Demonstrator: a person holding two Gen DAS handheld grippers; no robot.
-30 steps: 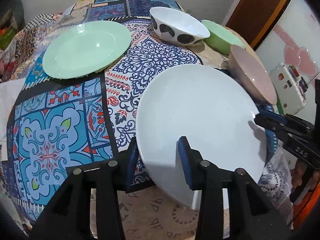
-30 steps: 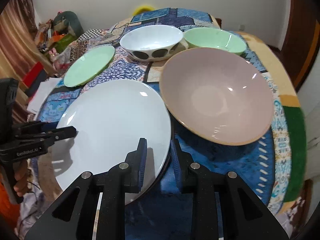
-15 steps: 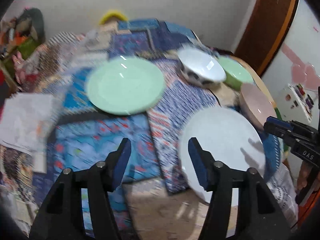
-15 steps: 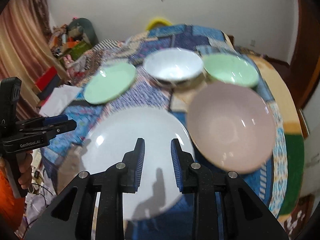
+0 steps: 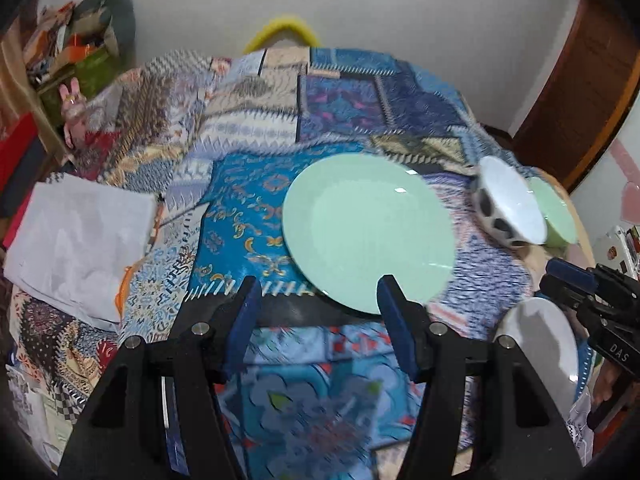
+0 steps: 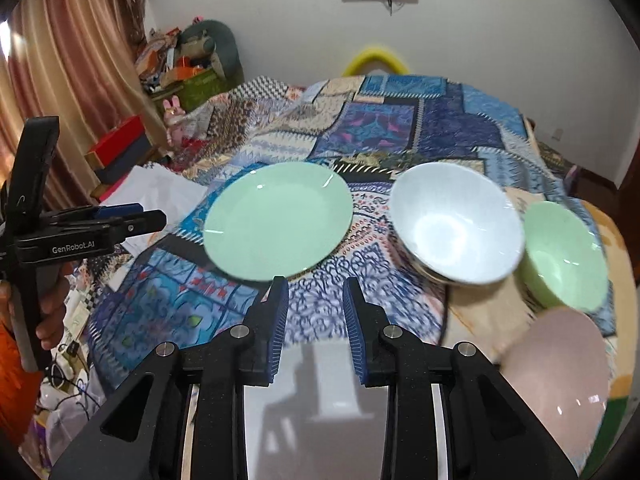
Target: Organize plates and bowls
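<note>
Both grippers have pulled back and swung left since a second ago, when each sat at the rim of the white plate. Now the left gripper (image 5: 318,312) holds nothing and its blue-padded jaws are spread wide, wider than before, hovering above the patterned tablecloth (image 5: 248,216) with the near edge of the green plate (image 5: 368,232) showing between and just beyond its fingertips. It does not touch the plate. That green plate lies flat on the cloth, well clear of the other dishes.

The right gripper (image 6: 314,320) is also empty, its jaws apart with a moderate gap, raised over the near part of the table. Directly below and behind its fingers lies the white plate (image 6: 340,412), partly hidden by the gripper body and crossed by its shadow. Ahead to the left sits the green plate (image 6: 278,220); ahead to the right is the white bowl (image 6: 456,222) with dark spots on its outside, and the green bowl (image 6: 564,256) is just beside it, touching or nearly so. A pink bowl (image 6: 560,388) sits at the near right edge.

Both views are blurred by motion.
</note>
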